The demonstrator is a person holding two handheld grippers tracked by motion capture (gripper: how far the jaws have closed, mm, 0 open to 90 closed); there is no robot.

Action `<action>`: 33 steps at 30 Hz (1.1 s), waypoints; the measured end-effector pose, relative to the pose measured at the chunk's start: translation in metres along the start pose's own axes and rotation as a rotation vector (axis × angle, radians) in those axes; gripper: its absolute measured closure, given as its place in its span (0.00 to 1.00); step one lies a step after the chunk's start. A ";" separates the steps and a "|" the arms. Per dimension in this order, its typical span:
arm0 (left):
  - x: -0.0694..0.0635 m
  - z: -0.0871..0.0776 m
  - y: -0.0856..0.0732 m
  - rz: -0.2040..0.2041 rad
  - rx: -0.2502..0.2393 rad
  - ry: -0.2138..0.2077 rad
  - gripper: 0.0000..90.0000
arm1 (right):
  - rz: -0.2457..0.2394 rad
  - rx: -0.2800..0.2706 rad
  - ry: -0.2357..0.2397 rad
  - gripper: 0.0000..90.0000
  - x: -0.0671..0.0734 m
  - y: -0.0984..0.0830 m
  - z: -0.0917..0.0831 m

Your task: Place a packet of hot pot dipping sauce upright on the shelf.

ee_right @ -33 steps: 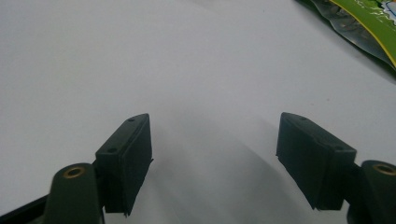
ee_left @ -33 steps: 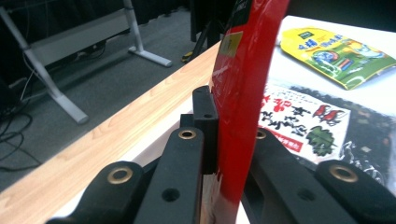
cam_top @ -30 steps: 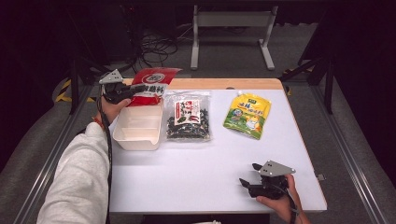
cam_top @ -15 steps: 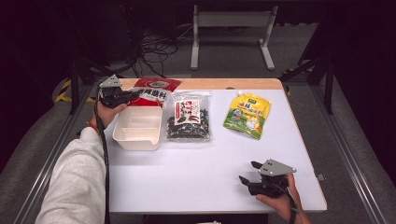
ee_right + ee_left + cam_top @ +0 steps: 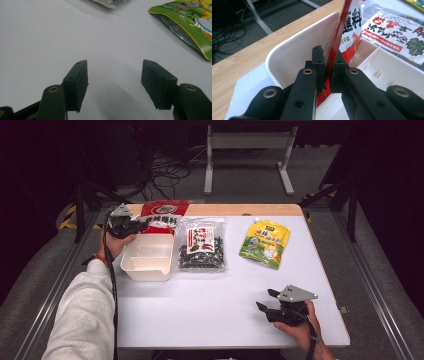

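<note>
My left gripper is at the back left of the table, shut on the edge of a red snack packet. In the left gripper view the red packet stands between the pads of the left gripper, whose jaws have just been opening slightly. Right below is a white divided container, its wall close behind the jaws. My right gripper rests low at the front right, open. In its own view the right gripper has nothing between its jaws, which have just been closing a little.
A clear packet of dark seaweed lies right of the container and shows again as the seaweed packet. A green pouch lies further right, also seen as the green pouch. The white tabletop has a wooden back edge.
The red packet has sunk from a raised tilt to lie lower behind the container, with the left gripper still on it. The right gripper's jaws have narrowed slightly.
</note>
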State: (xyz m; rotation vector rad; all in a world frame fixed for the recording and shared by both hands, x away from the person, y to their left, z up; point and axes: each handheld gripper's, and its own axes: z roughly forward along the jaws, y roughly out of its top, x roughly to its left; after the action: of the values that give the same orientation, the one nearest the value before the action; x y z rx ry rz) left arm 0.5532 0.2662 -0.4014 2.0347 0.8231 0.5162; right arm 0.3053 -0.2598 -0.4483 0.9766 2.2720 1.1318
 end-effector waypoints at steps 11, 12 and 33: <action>-0.022 -0.028 0.007 -0.025 -0.064 0.083 0.65 | -0.007 -0.002 0.023 0.52 -0.006 0.001 -0.001; -0.025 -0.033 0.007 -0.028 -0.083 0.090 0.63 | -0.011 0.002 0.028 0.53 -0.006 0.001 0.000; -0.115 -0.104 -0.015 0.022 -0.196 0.057 0.21 | -0.040 -0.014 0.103 0.75 -0.035 0.024 0.016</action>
State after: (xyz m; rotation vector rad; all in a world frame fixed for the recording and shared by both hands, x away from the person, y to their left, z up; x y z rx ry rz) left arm 0.4029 0.2485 -0.3629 1.8581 0.7540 0.6448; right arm 0.3476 -0.2676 -0.4363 0.8824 2.3499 1.2060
